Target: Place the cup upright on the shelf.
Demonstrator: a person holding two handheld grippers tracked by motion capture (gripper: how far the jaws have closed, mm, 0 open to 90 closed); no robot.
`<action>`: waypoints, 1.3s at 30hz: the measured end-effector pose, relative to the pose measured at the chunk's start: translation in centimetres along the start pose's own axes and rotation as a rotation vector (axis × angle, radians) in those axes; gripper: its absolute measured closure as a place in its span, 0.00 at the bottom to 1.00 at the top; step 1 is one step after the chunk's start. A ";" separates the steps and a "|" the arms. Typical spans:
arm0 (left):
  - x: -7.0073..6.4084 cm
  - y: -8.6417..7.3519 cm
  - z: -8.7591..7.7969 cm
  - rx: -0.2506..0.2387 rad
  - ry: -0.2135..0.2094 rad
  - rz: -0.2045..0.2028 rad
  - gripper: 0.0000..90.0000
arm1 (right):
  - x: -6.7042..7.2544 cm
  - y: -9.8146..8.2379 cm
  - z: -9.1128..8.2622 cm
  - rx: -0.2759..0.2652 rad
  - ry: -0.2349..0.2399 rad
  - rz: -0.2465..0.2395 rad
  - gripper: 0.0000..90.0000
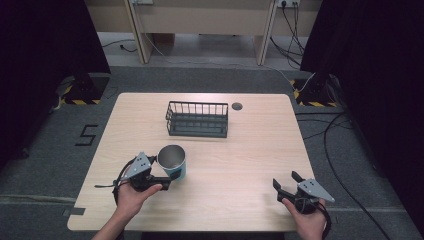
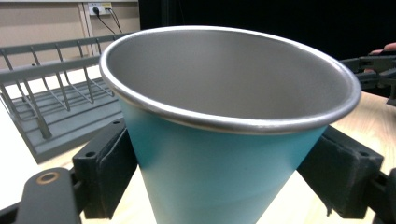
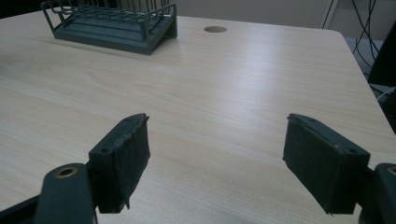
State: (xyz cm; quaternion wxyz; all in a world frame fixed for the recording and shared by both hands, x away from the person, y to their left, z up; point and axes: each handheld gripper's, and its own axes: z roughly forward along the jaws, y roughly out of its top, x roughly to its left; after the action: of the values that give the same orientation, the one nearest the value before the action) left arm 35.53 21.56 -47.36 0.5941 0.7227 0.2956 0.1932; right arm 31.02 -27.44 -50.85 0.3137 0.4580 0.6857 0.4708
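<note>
So the person's left hand [image 1: 134, 196] is gripping the black two-jaw left gripper [image 1: 170, 176] near the table's front-left edge, jaws clamping something between their pads. The right hand [image 1: 306, 220] is holding the black right gripper [image 1: 286, 180] by the front-right corner, jaws spread wide, gripping nothing.

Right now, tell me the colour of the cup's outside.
Teal blue on the cup, with a bare metal inside; clearest in the left gripper view.
</note>
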 end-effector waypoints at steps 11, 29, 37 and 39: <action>0.9 1.3 0.5 -0.033 0.021 -0.001 0.18 | 0.0 0.0 0.0 0.000 0.001 -0.001 0.26; 1.9 3.4 2.4 -0.049 0.046 0.025 0.18 | 0.0 0.0 0.0 -0.001 0.001 0.003 0.26; 2.3 4.2 3.4 -0.049 0.052 0.036 0.18 | 0.0 0.0 0.0 0.000 0.003 0.003 0.26; 2.4 4.3 3.7 -0.044 0.050 0.039 0.18 | 0.0 0.0 0.0 0.000 0.004 0.005 0.27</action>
State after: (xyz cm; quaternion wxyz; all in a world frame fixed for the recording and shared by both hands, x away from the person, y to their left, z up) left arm 40.50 19.86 -44.16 0.5983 0.7101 0.2920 0.2294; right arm 31.01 -27.43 -50.87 0.3114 0.4588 0.6851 0.4724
